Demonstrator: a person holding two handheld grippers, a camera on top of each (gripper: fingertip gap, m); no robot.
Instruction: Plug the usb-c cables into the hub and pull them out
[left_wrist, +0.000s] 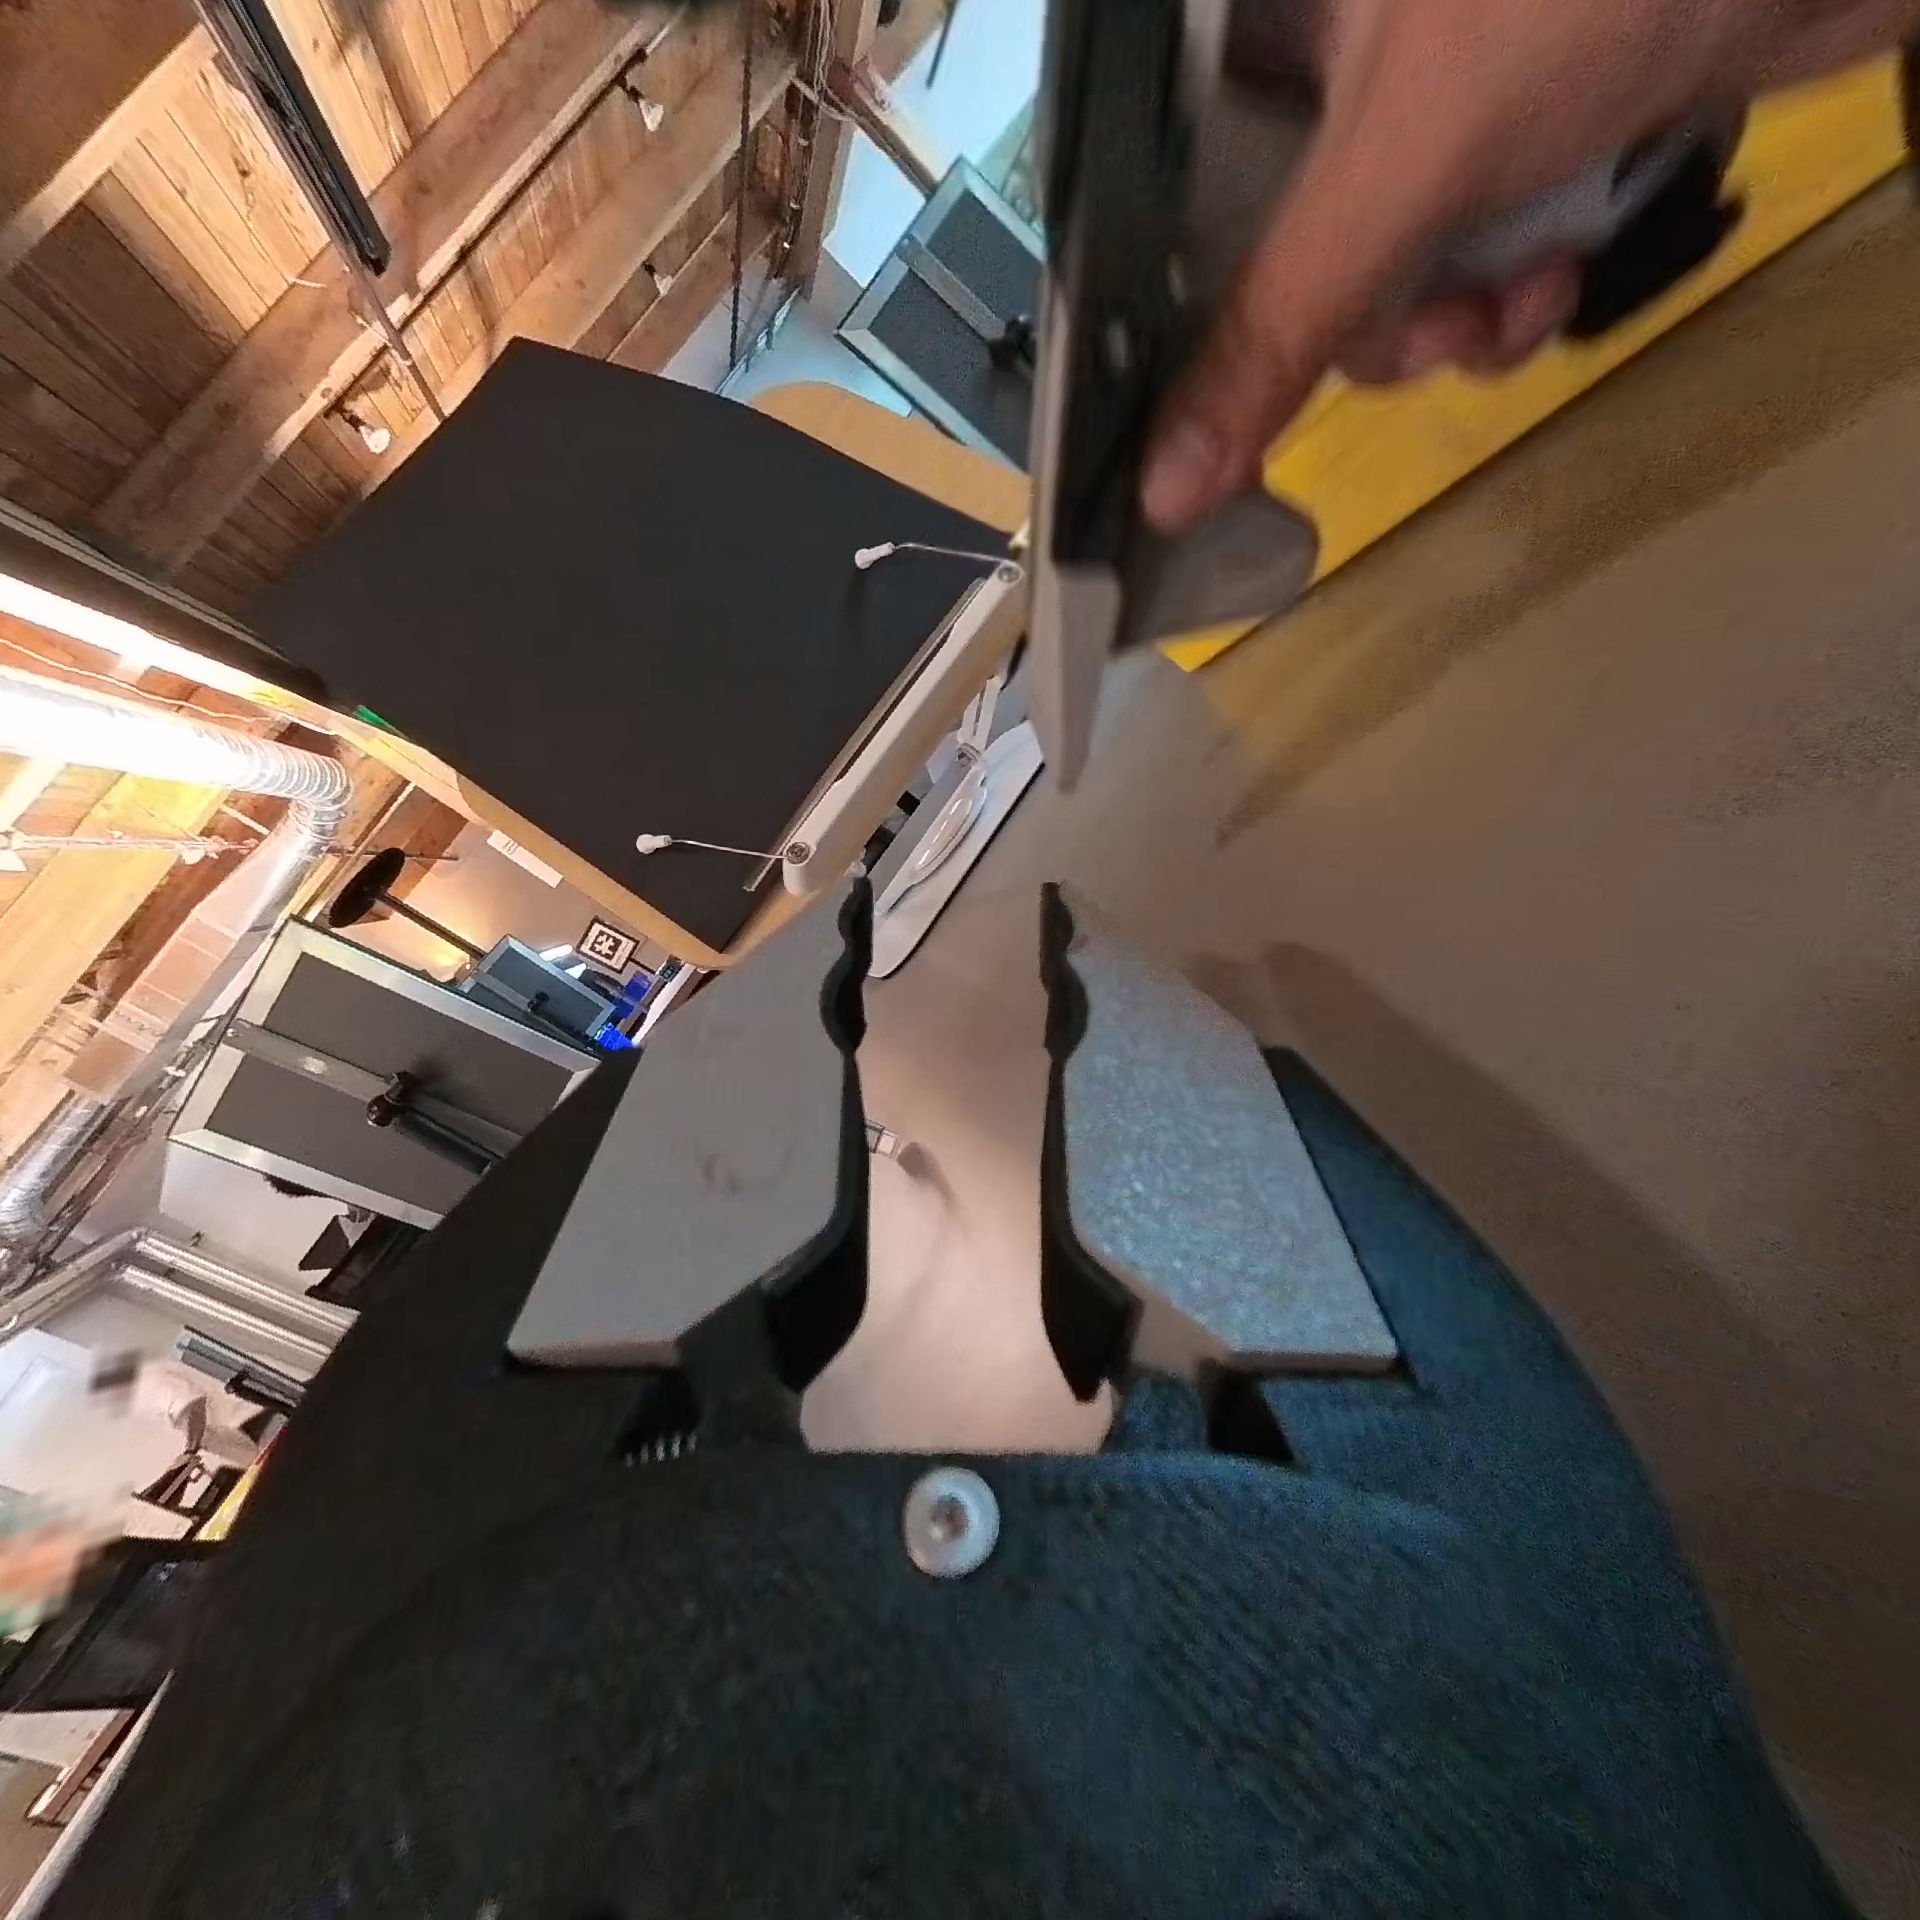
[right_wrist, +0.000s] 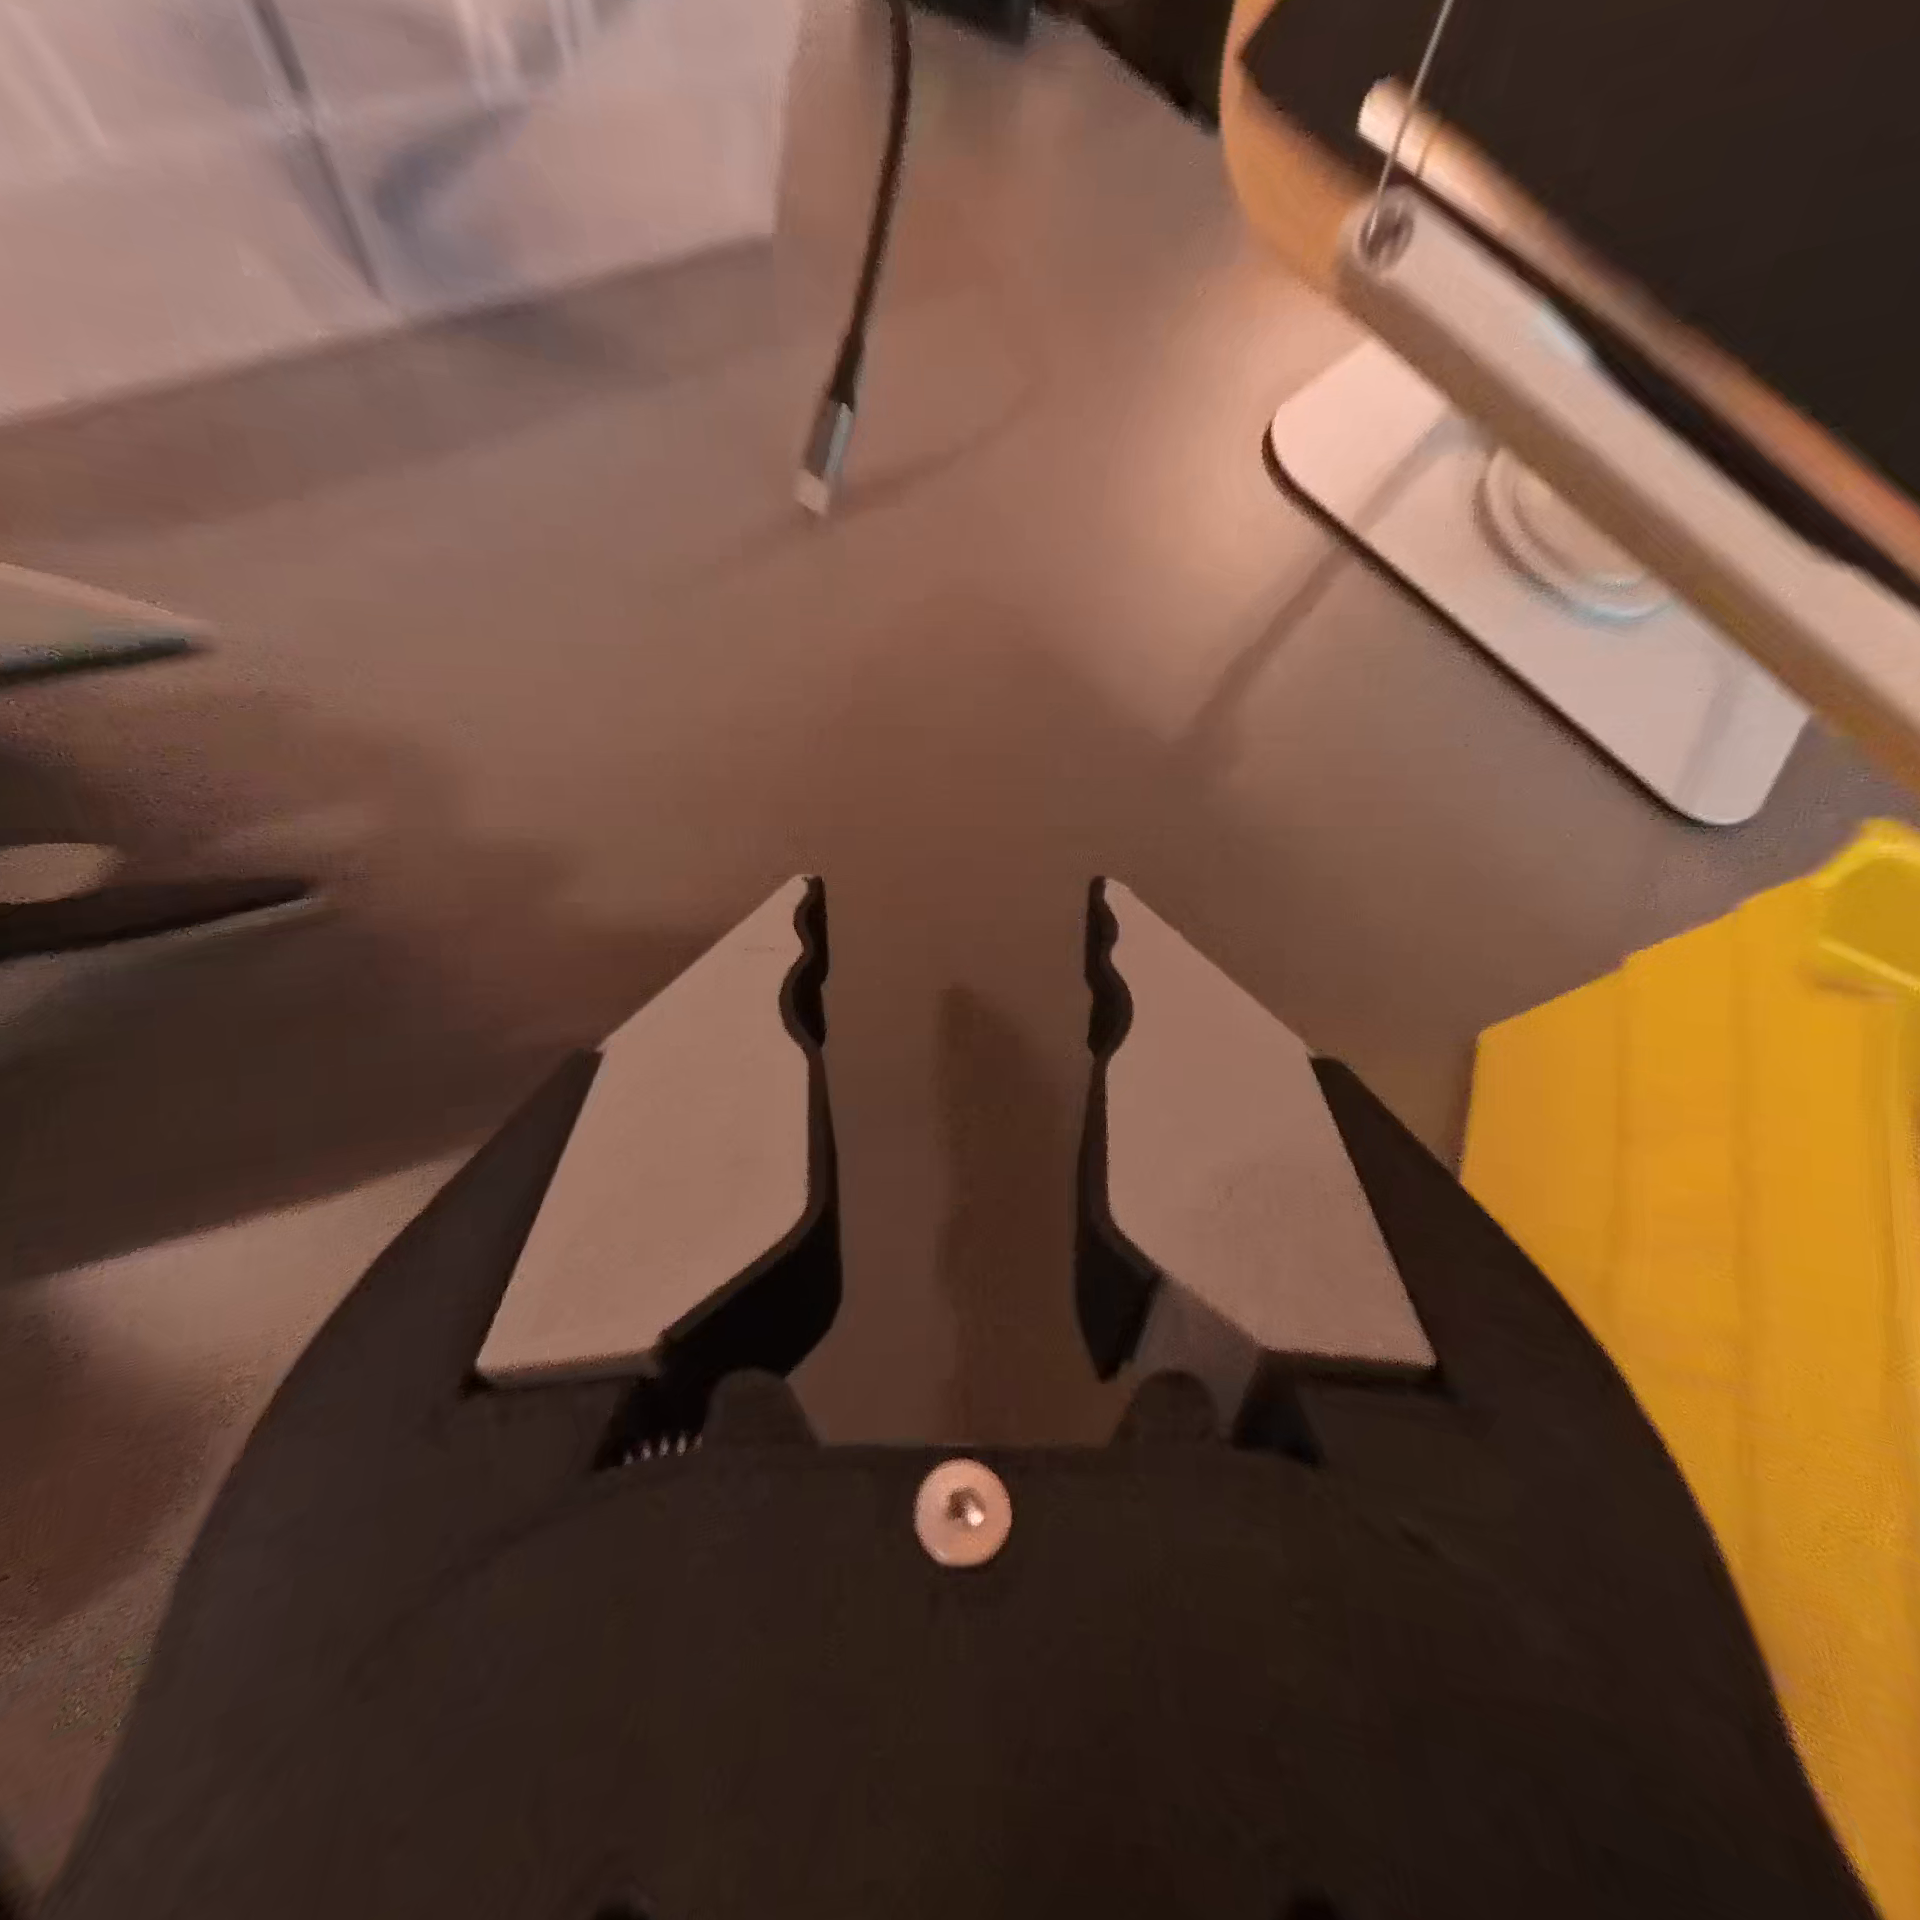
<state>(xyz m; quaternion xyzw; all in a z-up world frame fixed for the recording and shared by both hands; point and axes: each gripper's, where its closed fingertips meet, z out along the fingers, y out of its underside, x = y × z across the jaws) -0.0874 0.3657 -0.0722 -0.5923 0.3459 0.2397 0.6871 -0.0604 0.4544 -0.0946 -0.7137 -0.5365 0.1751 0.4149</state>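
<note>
A dark USB-C cable with a silver plug (right_wrist: 829, 449) lies on the brown table (right_wrist: 987, 675), well ahead of my right gripper (right_wrist: 956, 902). That gripper is open and empty, low over the table. My left gripper (left_wrist: 949, 914) is also open and holds nothing. The view is rolled sideways. A small silver plug tip (left_wrist: 889, 1141) shows on the table in the gap between its fingers, apart from them. A hand (left_wrist: 1455, 208) holds the right gripper (left_wrist: 1075, 675) at the upper right of the left wrist view. I see no hub in either view.
A monitor with a black back and wooden edge (left_wrist: 582, 623) stands on a white base (right_wrist: 1507, 623) ahead and to the right. A yellow box (right_wrist: 1662, 1299) sits close by the right gripper. Blurred dark shapes (right_wrist: 125, 748) lie at the left.
</note>
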